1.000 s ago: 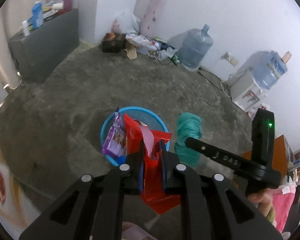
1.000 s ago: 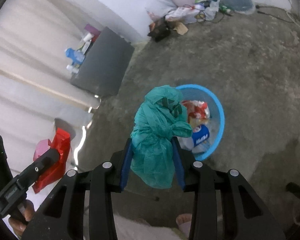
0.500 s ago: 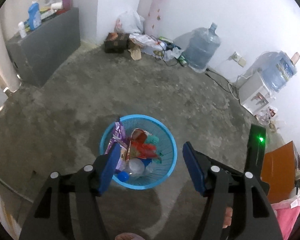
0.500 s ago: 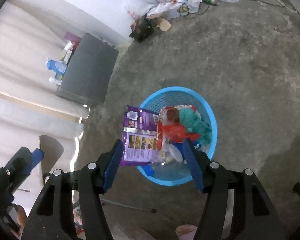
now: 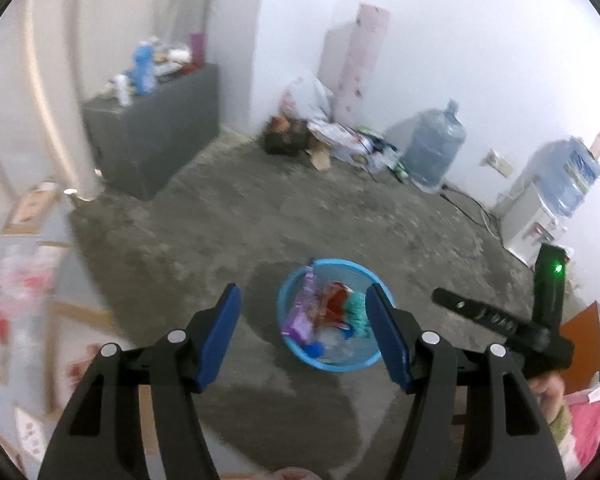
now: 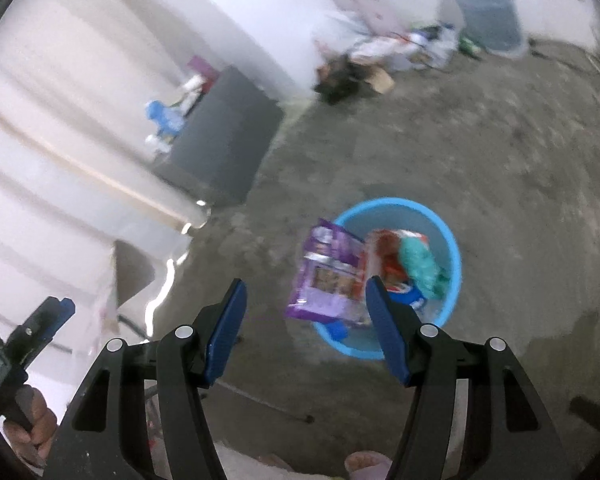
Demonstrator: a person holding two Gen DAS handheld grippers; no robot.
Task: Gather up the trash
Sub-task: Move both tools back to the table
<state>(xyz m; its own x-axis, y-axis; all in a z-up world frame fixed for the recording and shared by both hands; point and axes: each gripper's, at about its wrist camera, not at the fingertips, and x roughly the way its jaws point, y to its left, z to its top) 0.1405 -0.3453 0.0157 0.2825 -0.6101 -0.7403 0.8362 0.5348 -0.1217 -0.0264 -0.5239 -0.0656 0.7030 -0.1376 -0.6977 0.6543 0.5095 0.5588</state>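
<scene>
A round blue basket stands on the grey concrete floor, seen below both grippers. Inside lie a purple snack packet, a red wrapper, a crumpled green bag and a plastic bottle. My left gripper hangs open above the basket's near left side, nothing between its blue pads. My right gripper is open too, empty, above the basket's left rim. In the left wrist view the right gripper shows at the right edge, held by a hand.
A dark grey cabinet with bottles on top stands by the left wall. A heap of bags and boxes lies in the far corner beside a large water jug. A water dispenser stands at the right.
Both grippers opened and let go: the red wrapper and the green bag dropped into the basket. Both hands then rose and drew back, so the basket looks smaller.
</scene>
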